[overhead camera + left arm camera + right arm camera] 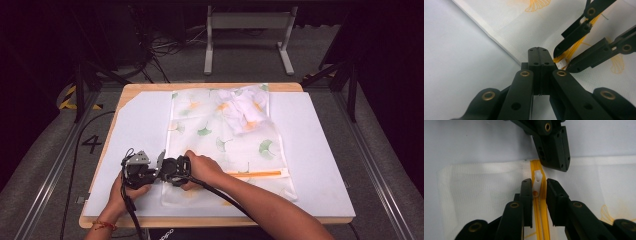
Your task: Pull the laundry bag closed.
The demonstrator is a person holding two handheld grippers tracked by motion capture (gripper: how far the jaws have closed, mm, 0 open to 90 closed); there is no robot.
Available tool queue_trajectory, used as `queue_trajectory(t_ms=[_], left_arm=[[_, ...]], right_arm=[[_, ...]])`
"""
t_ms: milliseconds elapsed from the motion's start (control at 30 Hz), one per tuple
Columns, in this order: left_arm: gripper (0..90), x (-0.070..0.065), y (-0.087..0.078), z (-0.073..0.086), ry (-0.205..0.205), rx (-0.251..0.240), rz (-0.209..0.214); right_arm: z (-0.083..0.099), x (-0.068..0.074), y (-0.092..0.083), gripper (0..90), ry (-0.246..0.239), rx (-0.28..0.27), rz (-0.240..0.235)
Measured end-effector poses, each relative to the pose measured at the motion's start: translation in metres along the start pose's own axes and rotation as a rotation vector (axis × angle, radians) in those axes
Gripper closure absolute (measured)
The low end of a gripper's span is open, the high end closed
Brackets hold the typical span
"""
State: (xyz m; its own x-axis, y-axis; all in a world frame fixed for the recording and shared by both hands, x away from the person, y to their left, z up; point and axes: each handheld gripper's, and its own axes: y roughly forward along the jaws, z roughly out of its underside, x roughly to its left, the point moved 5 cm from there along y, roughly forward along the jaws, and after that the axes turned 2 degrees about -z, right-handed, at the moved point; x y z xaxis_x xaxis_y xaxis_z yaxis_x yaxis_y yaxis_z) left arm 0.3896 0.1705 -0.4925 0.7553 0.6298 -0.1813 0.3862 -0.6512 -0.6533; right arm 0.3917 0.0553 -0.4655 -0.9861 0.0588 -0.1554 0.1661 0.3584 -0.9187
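Inspecting the scene from the high view, we find a translucent mesh zipper bag (220,142) printed with ginkgo leaves lying flat on the white mat of the table (320,165), with a bundle of white cloth (244,111) inside it toward the far end. An orange zipper (252,174) runs across the bag near the person's edge.

Both tongs meet at the bag's near left corner. The left tongs (538,53) have their jaws pressed together; they appear to pinch the bag's edge beside the zipper end, though the contact itself is hidden beneath the jaws, so we cannot confirm what they hold. The right tongs (538,186) stand slightly apart, one jaw on either side of the white zipper pull (537,182), close against it but not visibly clamped.

We judge the bag light, soft and limp: the mesh will wrinkle and drag along if pulled unsupported, and it gives little resistance. The pull tab is small, smooth plastic and likely to slip from a shallow grip. The sound place to take hold is the tab itself, seated deep between the jaws, while the fabric at the zipper's closed end is held firm as an anchor.
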Motion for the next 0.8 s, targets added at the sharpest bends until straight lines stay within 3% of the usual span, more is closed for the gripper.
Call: queue_trajectory(t_ms=[167, 233, 400, 800], left_arm=[[90.0, 0.0003, 0.0, 0.0, -0.003, -0.002, -0.001], [90.0, 0.0002, 0.0, 0.0, -0.005, -0.002, -0.001], [90.0, 0.0007, 0.0001, -0.0001, -0.004, -0.003, -0.001], [90.0, 0.0012, 0.0004, -0.0003, -0.006, -0.003, 0.006]], right_arm=[[-0.0029, -0.0017, 0.002, 75.8, 0.018, -0.019, -0.016], [-0.0041, -0.0027, 0.0042, 80.4, 0.038, -0.039, -0.029], [-0.0075, -0.0052, 0.0071, 82.9, 0.058, -0.032, -0.055], [-0.0048, -0.0014, 0.0038, 83.2, 0.005, -0.008, -0.031]])
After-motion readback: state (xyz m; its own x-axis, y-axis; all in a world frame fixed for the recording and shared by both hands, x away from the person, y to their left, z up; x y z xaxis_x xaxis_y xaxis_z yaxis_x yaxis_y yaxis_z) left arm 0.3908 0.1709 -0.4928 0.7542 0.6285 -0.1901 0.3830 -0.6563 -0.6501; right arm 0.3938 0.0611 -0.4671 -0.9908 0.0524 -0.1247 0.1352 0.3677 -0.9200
